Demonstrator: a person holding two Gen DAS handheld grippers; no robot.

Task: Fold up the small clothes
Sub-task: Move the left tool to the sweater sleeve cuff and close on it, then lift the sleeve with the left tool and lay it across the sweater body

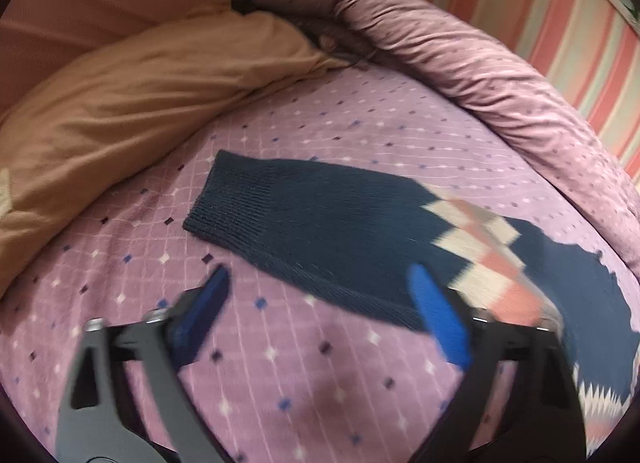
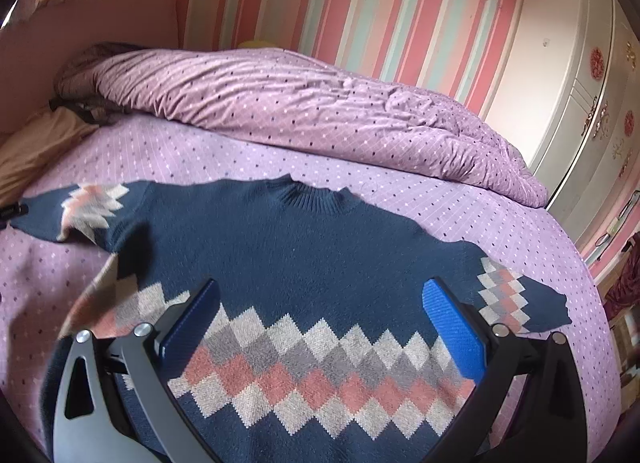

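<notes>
item: navy sweater (image 2: pixel 304 247) with diamond band, lying flat and face up on the bed (image 2: pixel 440 199), sleeves out to the sides. left sleeve (image 1: pixel 312 231): left gripper (image 1: pixel 320 303) angled down over it, fingers spread, empty; best to pinch near the cuff and carry it across the chest. right gripper (image 2: pixel 320 327): tilted down above the chest, fingers spread, holding nothing.

Navy sweater (image 2: pixel 304 247) flat on purple bedspread (image 2: pixel 440 203), right tool (image 2: pixel 320 303) open above

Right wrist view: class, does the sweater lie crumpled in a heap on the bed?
No, the sweater lies spread flat on the bed, sleeves out to both sides.
</notes>
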